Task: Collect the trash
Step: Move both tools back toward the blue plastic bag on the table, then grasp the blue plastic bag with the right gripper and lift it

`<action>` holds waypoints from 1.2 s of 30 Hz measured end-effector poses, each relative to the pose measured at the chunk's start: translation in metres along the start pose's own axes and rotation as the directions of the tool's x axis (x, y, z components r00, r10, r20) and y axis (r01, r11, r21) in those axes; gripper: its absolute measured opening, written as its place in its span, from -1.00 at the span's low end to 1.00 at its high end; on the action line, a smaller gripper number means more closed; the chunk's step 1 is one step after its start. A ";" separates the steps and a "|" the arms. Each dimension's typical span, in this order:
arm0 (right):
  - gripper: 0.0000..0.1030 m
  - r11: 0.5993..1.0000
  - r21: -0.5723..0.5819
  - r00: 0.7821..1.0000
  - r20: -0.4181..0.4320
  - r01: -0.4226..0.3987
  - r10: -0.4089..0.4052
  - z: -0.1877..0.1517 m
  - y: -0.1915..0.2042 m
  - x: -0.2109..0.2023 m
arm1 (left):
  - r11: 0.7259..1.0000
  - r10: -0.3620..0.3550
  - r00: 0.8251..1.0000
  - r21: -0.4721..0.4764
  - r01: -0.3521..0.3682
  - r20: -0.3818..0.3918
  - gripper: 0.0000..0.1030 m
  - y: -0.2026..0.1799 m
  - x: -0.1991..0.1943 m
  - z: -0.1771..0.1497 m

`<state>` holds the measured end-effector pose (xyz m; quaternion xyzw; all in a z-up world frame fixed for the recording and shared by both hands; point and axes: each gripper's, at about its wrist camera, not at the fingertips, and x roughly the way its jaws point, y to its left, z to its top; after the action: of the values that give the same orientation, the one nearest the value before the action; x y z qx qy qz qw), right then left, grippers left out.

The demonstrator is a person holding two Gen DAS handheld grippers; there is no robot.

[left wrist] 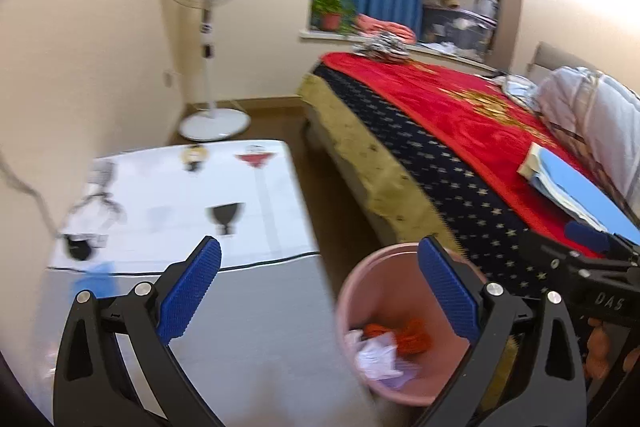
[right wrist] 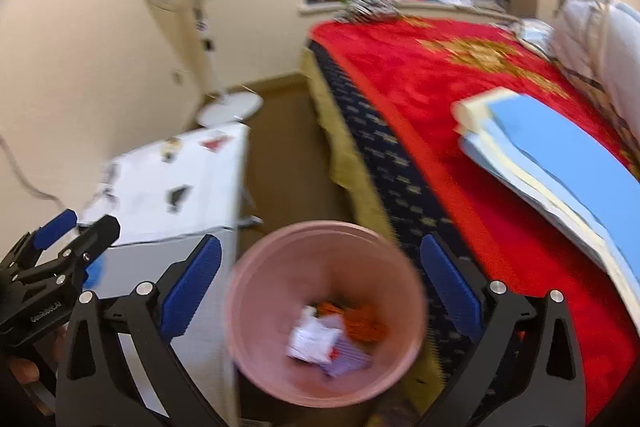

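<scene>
Both pairs of fingers stand wide apart and hold nothing. The right gripper [right wrist: 320,287] hangs over the round pink plastic bin [right wrist: 416,291], low centre of its frame; inside lie crumpled white paper [right wrist: 314,339] and a scrap of orange material [right wrist: 366,323], so the trash visible here is already collected. The left gripper [left wrist: 320,291] sits between the bin [left wrist: 360,287] and the white tabletop [left wrist: 180,195] at lower left. Both views are smeared, suggesting quick movement: a fast swing could clip the bin's rim and tip it, or snag the cord along the tabletop edge. Any litter still left may go unnoticed.
</scene>
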<state>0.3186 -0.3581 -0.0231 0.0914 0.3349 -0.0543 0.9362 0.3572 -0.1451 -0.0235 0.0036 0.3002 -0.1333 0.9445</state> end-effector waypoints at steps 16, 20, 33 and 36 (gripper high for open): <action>0.90 0.943 -0.237 0.959 0.102 -0.234 0.264 -0.022 0.166 -0.030 | 0.949 0.306 0.952 -0.089 -0.302 0.031 0.85 0.166 -0.134 -0.048; 0.90 0.931 -0.257 0.955 0.076 -0.260 0.288 -0.030 0.201 -0.016 | 0.911 0.395 0.918 -0.143 -0.385 0.040 0.85 0.203 -0.146 -0.058; 0.90 0.880 -0.338 0.938 -0.025 -0.333 0.346 -0.079 0.294 0.047 | 0.856 0.469 0.882 -0.267 -0.444 0.038 0.85 0.254 -0.140 -0.051; 0.90 0.872 -0.342 0.934 -0.054 -0.349 0.353 -0.087 0.314 0.070 | 0.851 0.471 0.881 -0.284 -0.442 0.042 0.85 0.260 -0.142 -0.052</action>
<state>0.3705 -0.0357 -0.0911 -0.0155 0.3123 0.1757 0.9335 0.2824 0.1453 -0.0045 -0.0593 0.2533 0.1365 0.9559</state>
